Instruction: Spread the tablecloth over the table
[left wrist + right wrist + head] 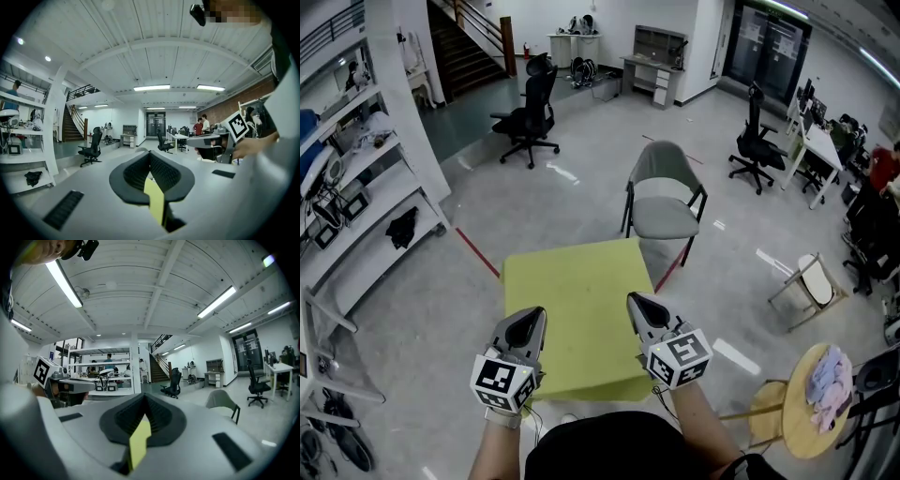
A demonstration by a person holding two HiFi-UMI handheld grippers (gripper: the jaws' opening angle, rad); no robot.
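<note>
Grey chair, black office chair, white shelving, staircase, round wooden side table

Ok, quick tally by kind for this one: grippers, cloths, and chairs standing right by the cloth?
Grippers: 2, the left gripper and the right gripper, each shut on the cloth's near edge
Cloths: 1, the yellow-green tablecloth
Chairs by it: 1, the grey chair at the far side
Total: 4
</note>
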